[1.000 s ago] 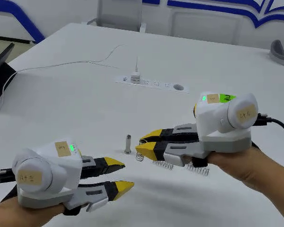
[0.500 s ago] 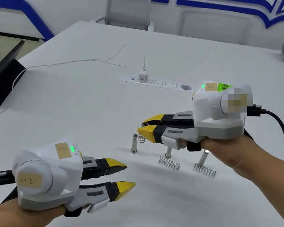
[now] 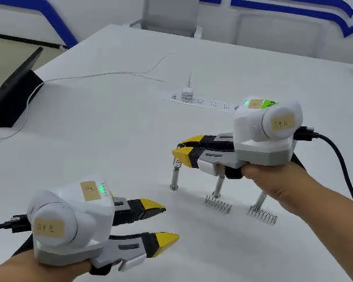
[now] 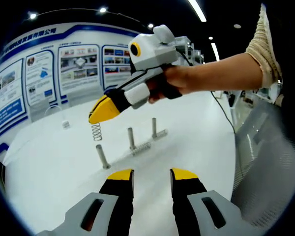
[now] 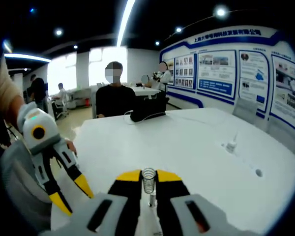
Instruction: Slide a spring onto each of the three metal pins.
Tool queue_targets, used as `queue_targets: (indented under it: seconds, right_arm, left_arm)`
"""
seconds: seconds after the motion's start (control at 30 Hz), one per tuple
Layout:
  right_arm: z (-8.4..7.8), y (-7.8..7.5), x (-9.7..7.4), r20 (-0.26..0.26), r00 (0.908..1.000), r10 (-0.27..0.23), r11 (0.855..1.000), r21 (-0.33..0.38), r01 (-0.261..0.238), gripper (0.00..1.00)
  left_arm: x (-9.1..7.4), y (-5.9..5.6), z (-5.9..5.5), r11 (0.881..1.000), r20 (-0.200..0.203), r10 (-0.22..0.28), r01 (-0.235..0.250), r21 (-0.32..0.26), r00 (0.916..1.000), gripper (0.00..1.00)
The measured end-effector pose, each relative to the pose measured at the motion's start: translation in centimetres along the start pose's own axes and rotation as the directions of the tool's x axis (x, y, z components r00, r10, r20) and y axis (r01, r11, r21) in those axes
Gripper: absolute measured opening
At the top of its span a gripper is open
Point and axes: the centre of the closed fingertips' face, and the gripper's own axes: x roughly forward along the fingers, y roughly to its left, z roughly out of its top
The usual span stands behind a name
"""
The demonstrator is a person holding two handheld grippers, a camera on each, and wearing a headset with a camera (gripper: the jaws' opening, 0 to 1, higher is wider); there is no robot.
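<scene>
We cannot read any word or number for sure. The left gripper (image 3: 169, 222) has a tan top sticker (image 3: 90, 190) and a tan end sticker (image 3: 49, 227) on its round back. Both have hand-written marks, but they are too small and blurry for us to read. The right gripper (image 3: 176, 150) has a top sticker (image 3: 256, 104) and an end sticker (image 3: 280, 122) too, and we cannot read those either.

In the right gripper view, the wall has blue and white boards (image 5: 214, 71) with a top line (image 5: 226, 33) of Chinese writing above them. It is too small for us to make out. In the left gripper view we see boards (image 4: 71, 64) and a top line (image 4: 37, 35) like these, also too small to read.
</scene>
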Motion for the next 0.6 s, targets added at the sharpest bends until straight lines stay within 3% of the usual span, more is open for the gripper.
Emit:
queue_targets:
  seconds: [0.6]
  right_arm:
    - [-1.9, -0.8, 1.3, -0.037, 0.9993, -0.009, 0.999, 0.032, 0.010, 0.12]
  left_arm:
    - [-0.2, 0.3, -0.2, 1.000, -0.008, 0.006, -0.006, -0.012, 0.9999, 0.30]
